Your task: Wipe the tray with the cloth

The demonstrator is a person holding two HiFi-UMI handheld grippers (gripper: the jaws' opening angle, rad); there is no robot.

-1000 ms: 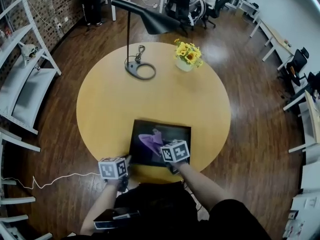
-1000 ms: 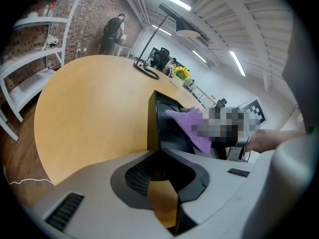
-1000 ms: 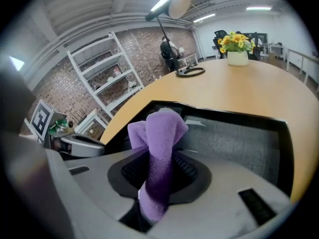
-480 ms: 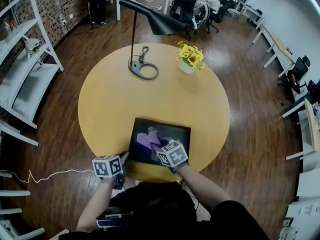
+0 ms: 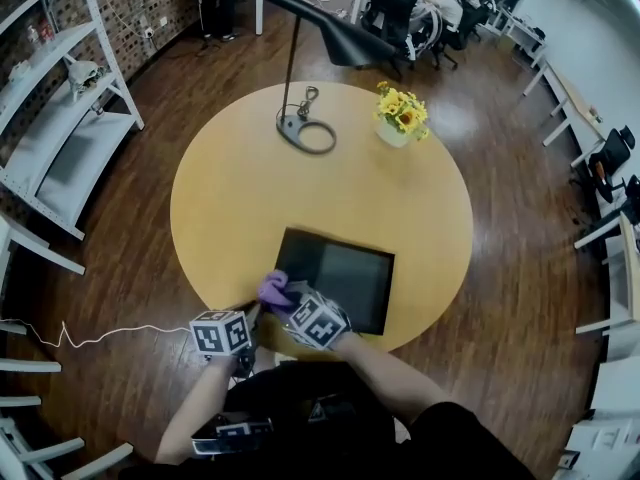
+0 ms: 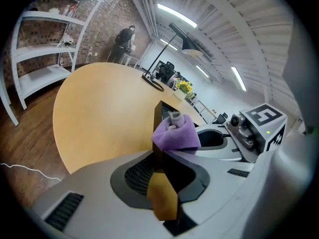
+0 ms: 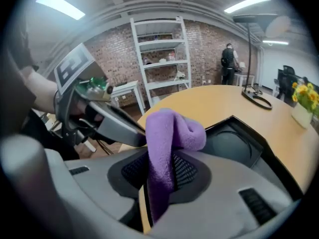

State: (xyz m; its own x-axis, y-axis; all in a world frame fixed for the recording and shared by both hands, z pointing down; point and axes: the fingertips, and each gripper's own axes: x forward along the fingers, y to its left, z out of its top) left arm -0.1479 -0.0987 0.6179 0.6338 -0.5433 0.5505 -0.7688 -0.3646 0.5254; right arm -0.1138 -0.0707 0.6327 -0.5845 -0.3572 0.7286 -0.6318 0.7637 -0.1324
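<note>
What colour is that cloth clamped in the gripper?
Purple. The cloth shows best in the right gripper view.

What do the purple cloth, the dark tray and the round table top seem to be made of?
The cloth: soft fleece or microfibre, by its fuzzy nap and rounded folds. The tray: probably plastic or coated metal, dark, smooth, faintly glossy; the look leaves it open. The table top: wood or wood-look laminate, yellow, even, satin sheen.
</note>
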